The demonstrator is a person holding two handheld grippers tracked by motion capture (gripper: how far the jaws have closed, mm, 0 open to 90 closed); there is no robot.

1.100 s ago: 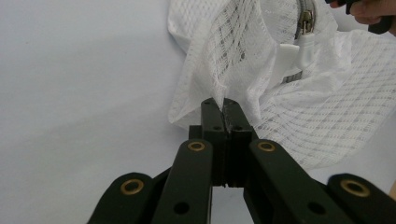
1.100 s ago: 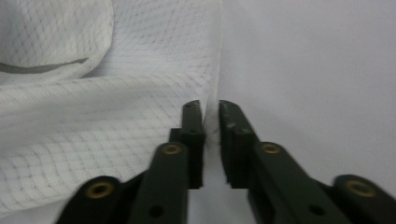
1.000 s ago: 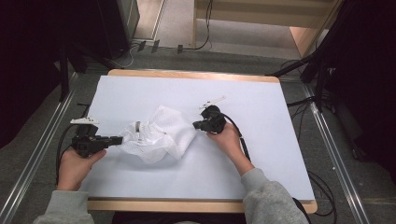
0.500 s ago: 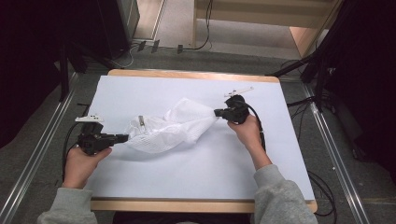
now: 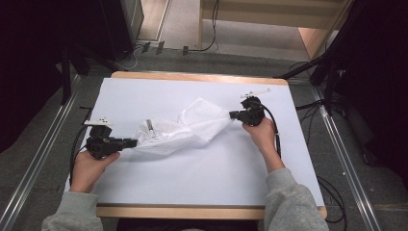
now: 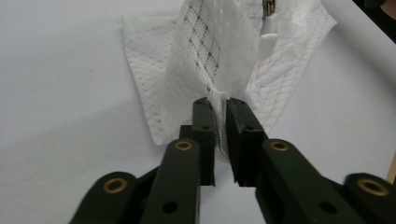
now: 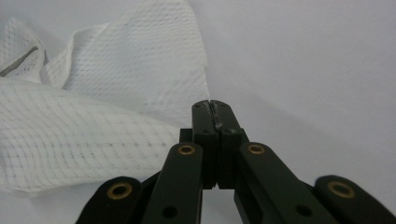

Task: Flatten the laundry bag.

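High view. A white mesh bag (image 5: pixel 180 130) is lying stretched across the middle of the bench (image 5: pixel 202 178), which is carrying a white cover over a wooden edge. The left gripper (image 5: pixel 133 142) is pinching the bag's left end; the left hand (image 5: pixel 89 166) is sitting just behind it, toward the bench's near-left corner. The right gripper (image 5: pixel 232 115) is clamping the bag's right end, with the right hand (image 5: pixel 260 132) behind it and a black cable (image 5: pixel 275 130) trailing toward the bench's near edge. A small grey strip (image 5: pixel 149 126) is showing on the bag near its left end. Beyond the bench's far edge, cables (image 5: pixel 207 33) are running over a grey floor (image 5: pixel 192 60); metal rails (image 5: pixel 38 159) are flanking the bench on both sides. Nothing is standing between the bag and either gripper.

Left gripper view. The left gripper (image 6: pixel 219 105) is holding a gathered fold of the mesh bag (image 6: pixel 219 56) between its jaws, which are standing slightly apart around the fabric. The bag is rising and fanning out beyond the jaws, hiding the bench (image 6: pixel 60 93) behind it.

Right gripper view. The right gripper (image 7: pixel 215 108) is standing with jaws pressed together; whether mesh is lying between them cannot be told here. The mesh bag (image 7: pixel 93 116) is spreading to the left of the jaws over the bench (image 7: pixel 303 70).
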